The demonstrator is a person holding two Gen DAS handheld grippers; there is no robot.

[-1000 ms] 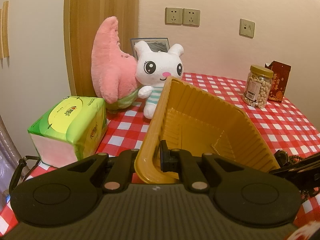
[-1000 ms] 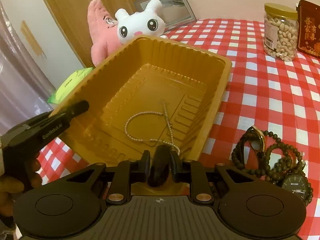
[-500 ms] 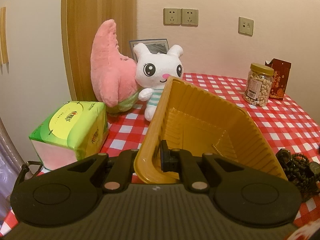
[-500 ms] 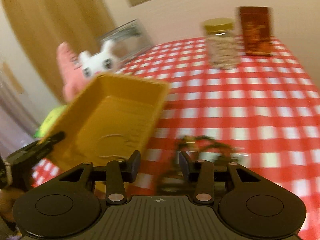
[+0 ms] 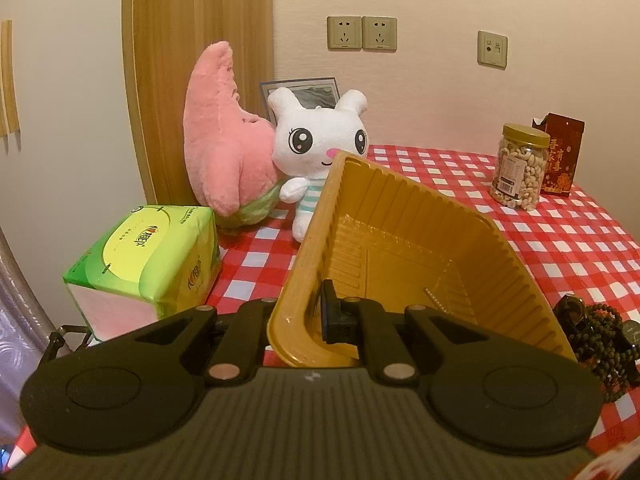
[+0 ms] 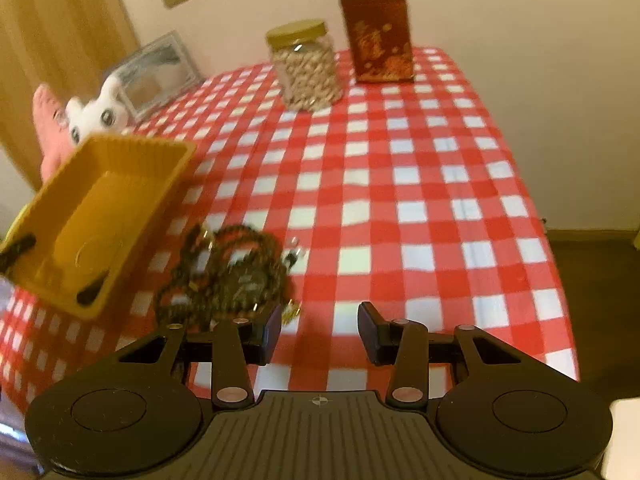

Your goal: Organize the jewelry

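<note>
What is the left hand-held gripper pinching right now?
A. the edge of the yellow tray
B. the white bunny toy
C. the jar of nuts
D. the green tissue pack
A. The left hand-held gripper has its fingers closed on the near wall of the yellow tray, which is tilted up off the table.

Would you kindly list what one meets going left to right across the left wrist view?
Green tissue pack → pink star plush → white rabbit plush → tilted yellow plastic tray → clear cashew jar → dark red box.
</note>
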